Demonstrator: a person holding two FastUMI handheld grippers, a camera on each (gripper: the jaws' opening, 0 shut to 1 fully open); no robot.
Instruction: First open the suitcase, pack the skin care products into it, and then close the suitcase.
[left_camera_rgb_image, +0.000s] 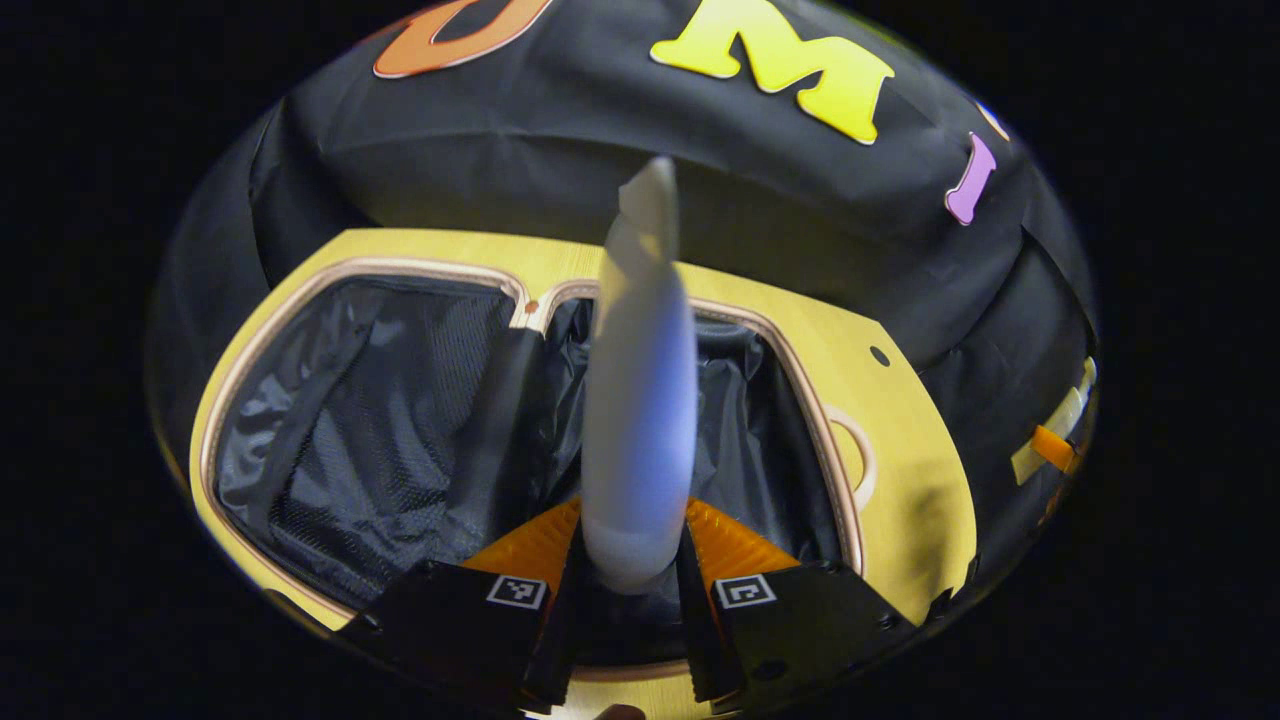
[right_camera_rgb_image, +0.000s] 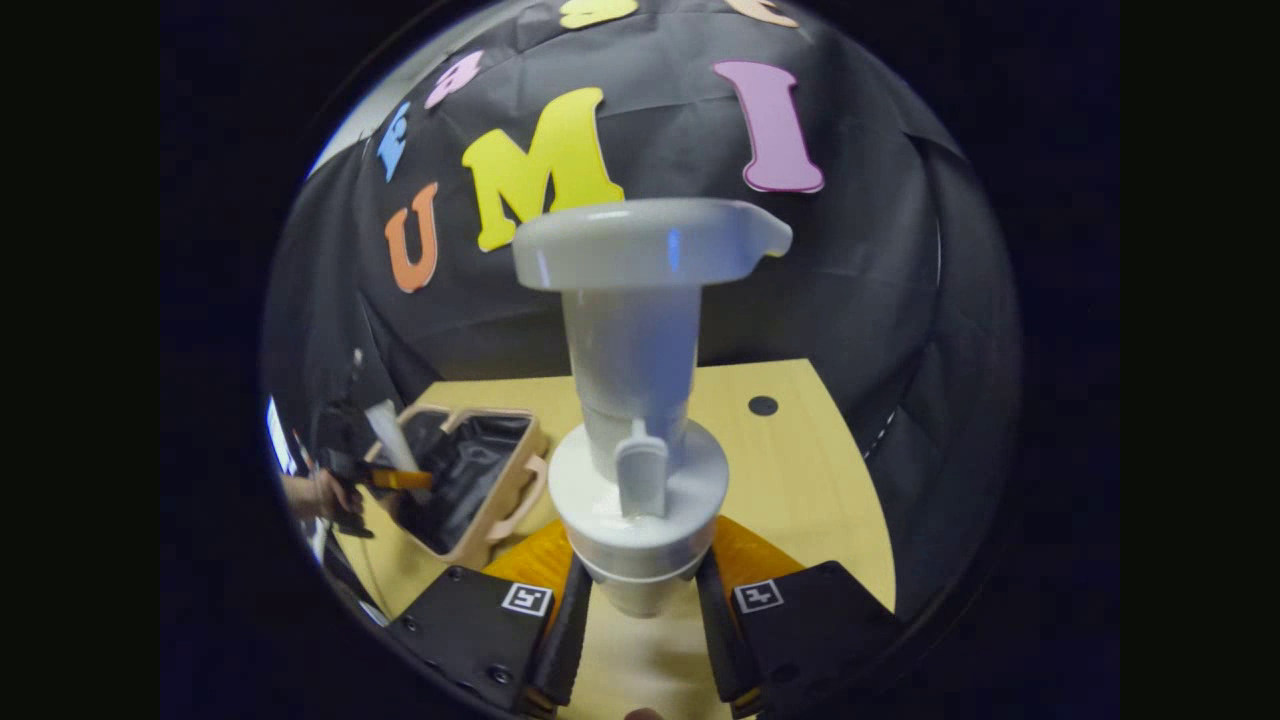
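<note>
A wooden surface (right_camera_rgb_image: 800, 470) carried the open suitcase (left_camera_rgb_image: 400, 440). The left tool (left_camera_rgb_image: 632, 590) pinched a white tube (left_camera_rgb_image: 640, 400) above its lining; the right tool (right_camera_rgb_image: 637, 600) pinched a pump bottle (right_camera_rgb_image: 635, 400) well apart. Packing seemed underway; next, likely, lowering and releasing the tube.

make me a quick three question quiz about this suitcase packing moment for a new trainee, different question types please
1. True or false: the suitcase lies open on the table.
2. Multiple choice: what does the left hand-held gripper hold? A) a sponge B) a white tube C) nothing
3. Fill in: the right hand-held gripper grips a white ____ bottle.

Key: 1 true. 2 B; the tube is held above the open suitcase. 3 pump; it is held upright over the table, away from the suitcase.
</note>
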